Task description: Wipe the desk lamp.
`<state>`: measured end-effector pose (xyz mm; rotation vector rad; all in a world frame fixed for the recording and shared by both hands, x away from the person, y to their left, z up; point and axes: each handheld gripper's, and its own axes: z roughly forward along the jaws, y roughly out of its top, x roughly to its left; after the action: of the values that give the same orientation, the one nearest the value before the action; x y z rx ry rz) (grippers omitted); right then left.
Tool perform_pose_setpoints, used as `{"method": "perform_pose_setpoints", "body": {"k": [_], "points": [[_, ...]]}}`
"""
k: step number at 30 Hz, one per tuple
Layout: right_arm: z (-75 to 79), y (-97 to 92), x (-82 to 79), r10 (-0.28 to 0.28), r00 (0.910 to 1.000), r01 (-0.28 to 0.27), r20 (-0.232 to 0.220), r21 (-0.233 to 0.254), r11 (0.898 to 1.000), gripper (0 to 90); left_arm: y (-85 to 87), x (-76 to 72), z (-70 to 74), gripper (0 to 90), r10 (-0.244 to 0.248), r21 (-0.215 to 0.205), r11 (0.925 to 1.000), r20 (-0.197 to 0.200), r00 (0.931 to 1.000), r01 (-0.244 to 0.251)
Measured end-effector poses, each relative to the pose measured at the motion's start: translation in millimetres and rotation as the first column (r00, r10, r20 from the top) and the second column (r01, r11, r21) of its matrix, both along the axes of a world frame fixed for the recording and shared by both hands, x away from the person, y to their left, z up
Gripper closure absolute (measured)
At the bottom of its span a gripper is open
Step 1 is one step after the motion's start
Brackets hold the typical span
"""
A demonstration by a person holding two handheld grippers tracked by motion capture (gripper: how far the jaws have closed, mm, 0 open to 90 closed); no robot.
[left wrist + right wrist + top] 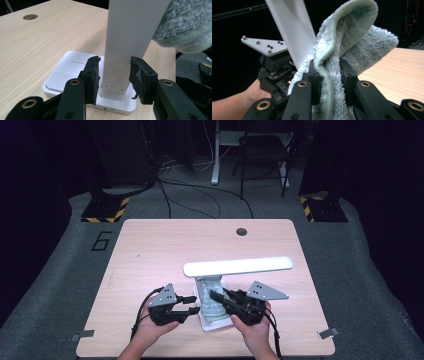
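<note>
Here we are at the near edge of the table (150, 245), and it's a wipe-down of the white desk lamp (238, 266): its base (62, 75) sits flat on the wood, the upright post (130, 37) rises from it, and the long head hangs level above. The left gripper (114, 75) stands at the foot of the post with a jaw on either side; there's a sliver of daylight at each pad, so it brackets the post rather than pinching it, more a loose steadying guard than a grip. The right gripper (329, 82) is clamped hard on a pale green fluffy cloth (352, 42), the pile bunched between its pads and folded over above them, pressed right up against the side of the post. From the high view the cloth (210, 297) drapes down the post toward the base, between the two hands. So the step looks like rubbing the post with the cloth while the other hand guards the lamp. Next move, I'd judge: run the cloth along the post without loosening that clamp, and keep the left jaws close so the lamp doesn't tip or skate
</note>
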<state>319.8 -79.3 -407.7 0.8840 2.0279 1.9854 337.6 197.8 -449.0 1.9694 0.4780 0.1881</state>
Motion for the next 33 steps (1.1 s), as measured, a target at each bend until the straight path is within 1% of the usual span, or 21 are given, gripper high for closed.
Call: {"method": "perform_pose_setpoints", "body": {"k": [1, 3, 4, 5, 8, 10, 11, 13, 15, 18, 19, 21, 22, 24, 26, 27, 28, 30, 31, 32, 33], "points": [[-0.6, -1.5, 0.8, -0.002, 1.0, 0.002, -0.003, 0.005, 1.0, 74.4, -1.3, -0.5, -1.0, 54.8, -0.015, 0.004, 0.9999, -0.003, 0.9999, 0.015], [-0.6, -2.6, 1.5, -0.001, 0.9999, 0.001, -0.015, 0.013, 1.0, 74.3, -7.0, -2.3, -3.4, 50.2, -0.047, 0.016, 0.9988, -0.008, 0.9989, 0.047], [-0.6, -2.9, 2.2, 0.0, 1.0, 0.001, -0.008, 0.009, 1.0, 74.3, -10.1, -2.9, -4.2, 47.8, -0.04, 0.028, 0.9988, 0.003, 0.9992, 0.04], [-0.6, -2.6, 2.0, 0.002, 0.9999, -0.002, -0.013, 0.009, 1.0, 74.3, -13.7, -2.2, -4.5, 46.2, -0.01, 0.046, 0.9989, 0.023, 0.9997, 0.009], [-1.0, -2.9, 1.9, 0.004, 1.0, -0.004, -0.007, 0.005, 1.0, 74.2, -16.3, 0.6, -4.7, 47.8, 0.005, 0.027, 0.9996, 0.02, 0.9998, -0.005], [-2.9, -2.9, 1.6, 0.002, 1.0, -0.002, -0.009, 0.003, 1.0, 74.2, -19.2, 2.3, -4.5, 49.2, 0.0, 0.018, 0.9998, 0.019, 0.9998, 0.0], [-4.4, -3.1, 1.2, 0.004, 0.9997, -0.004, -0.022, 0.009, 1.0, 74.3, -20.5, 3.3, -4.4, 49.2, -0.004, 0.023, 0.9997, 0.045, 0.999, 0.003], [-8.3, -2.8, 1.3, 0.004, 0.9993, -0.004, -0.037, 0.007, 1.0, 74.3, -22.2, 4.3, -5.1, 52.1, -0.013, 0.022, 0.9997, 0.051, 0.9986, 0.012], [-12.6, -3.6, 2.1, 0.003, 0.9986, -0.004, -0.053, -0.011, 1.0, 74.3, -23.9, 3.9, -8.0, 52.5, -0.008, -0.007, 0.9999, 0.053, 0.9986, 0.008], [-16.0, -3.3, 3.4, 0.001, 0.9985, -0.002, -0.055, -0.03, 1.0, 74.3, -23.3, 4.4, -7.5, 52.7, -0.016, 0.006, 0.9999, 0.063, 0.9979, 0.016], [-18.8, -2.9, 5.1, 0.004, 0.997, -0.008, -0.077, -0.059, 0.998, 74.4, -23.6, 4.4, -7.8, 52.7, -0.015, 0.002, 0.9999, 0.065, 0.9978, 0.014], [-19.4, -2.2, 6.1, 0.003, 0.9965, -0.009, -0.083, -0.067, 0.998, 74.4, -23.6, 4.5, -8.4, 52.8, -0.012, -0.002, 0.9999, 0.069, 0.9976, 0.012], [-19.1, -1.4, 6.8, 0.014, 0.9959, -0.019, -0.089, -0.057, 0.998, 74.5, -23.1, 4.6, -7.9, 52.8, -0.019, 0.005, 0.9998, 0.066, 0.9977, 0.019], [-15.7, 0.4, 6.5, 0.018, 0.9963, -0.022, -0.084, -0.053, 0.998, 74.7, -23.0, 4.6, -7.6, 52.9, -0.019, 0.008, 0.9998, 0.068, 0.9975, 0.018], [-7.0, 5.4, 4.2, 0.013, 0.9983, -0.017, -0.056, -0.067, 0.998, 74.9, -23.0, 4.8, -7.2, 52.9, -0.019, 0.012, 0.9998, 0.068, 0.9975, 0.018], [-7.0, 5.4, 4.2, 0.013, 0.9983, -0.017, -0.056, -0.067, 0.998, 74.9, -23.2, 5.1, -7.1, 52.9, -0.019, 0.011, 0.9998, 0.068, 0.9975, 0.018], [-2.0, 7.0, 3.4, 0.009, 0.999, -0.012, -0.043, -0.06, 0.998, 75.0, -22.9, 5.4, -6.4, 52.9, -0.023, 0.017, 0.9996, 0.064, 0.9977, 0.022], [0.3, 6.9, 3.4, 0.01, 0.9989, -0.013, -0.046, -0.049, 0.999, 75.0, -22.9, 5.4, -6.4, 52.9, -0.023, 0.018, 0.9996, 0.064, 0.9977, 0.022], [1.9, 6.8, 5.0, 0.015, 0.9994, -0.015, -0.031, -0.03, 0.999, 75.1, -22.9, 5.3, -5.9, 52.9, -0.024, 0.024, 0.9995, 0.063, 0.9977, 0.022], [4.9, 5.6, 5.8, 0.025, 0.9987, -0.024, -0.045, 0.01, 1.0, 75.1, -24.3, 5.0, -6.3, 53.0, -0.013, 0.017, 0.9998, 0.066, 0.9977, 0.012], [4.9, 5.6, 5.8, 0.025, 0.9987, -0.024, -0.045, 0.01, 1.0, 75.1, -24.3, 5.0, -6.3, 53.0, -0.013, 0.017, 0.9998, 0.066, 0.9977, 0.012]]}}
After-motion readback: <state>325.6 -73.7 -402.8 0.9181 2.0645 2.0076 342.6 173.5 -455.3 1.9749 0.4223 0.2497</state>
